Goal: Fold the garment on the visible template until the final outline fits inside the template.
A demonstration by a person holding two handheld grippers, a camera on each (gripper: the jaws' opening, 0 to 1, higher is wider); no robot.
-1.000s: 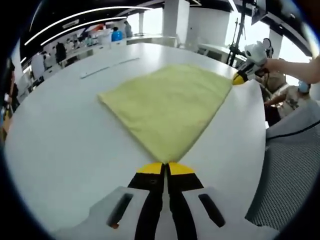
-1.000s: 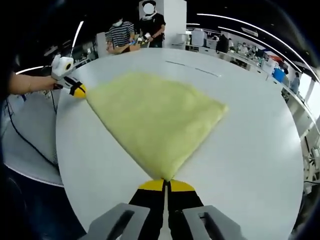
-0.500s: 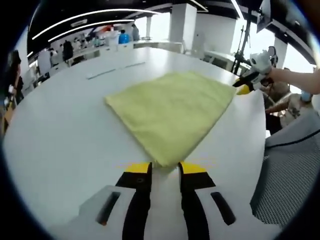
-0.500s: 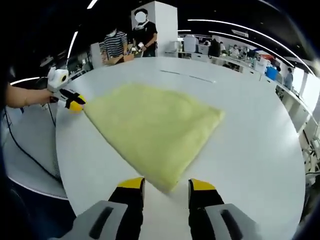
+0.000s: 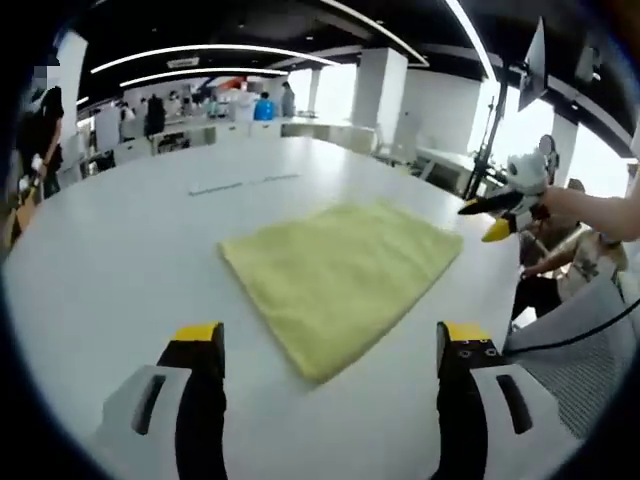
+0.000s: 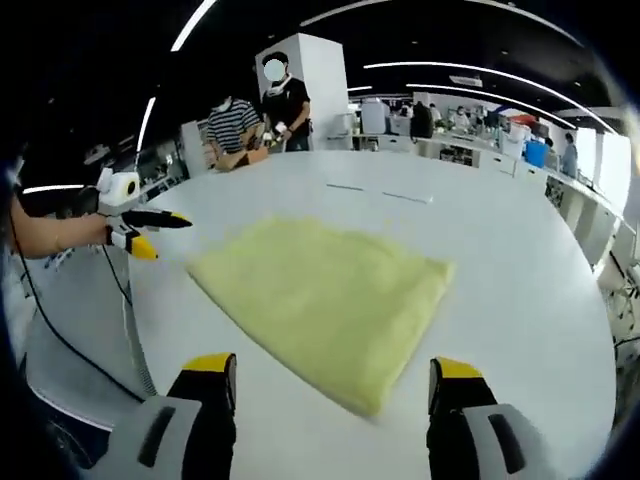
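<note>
With both tools spread wide and empty, the soft yellow folded cloth garment (image 5: 342, 275) lies flat on the round white table (image 5: 120, 240), straight ahead of the left tool (image 5: 330, 345) and the right tool (image 6: 335, 370). Its nearest corners point at each tool, roughly equally near, near the table's edge.

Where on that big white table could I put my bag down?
Bare tabletop lies beyond the yellow cloth, toward the thin marks, and to the side of it. Nearer the edge it is busier: the right tool and left tool hang open at the cloth's corners.
</note>
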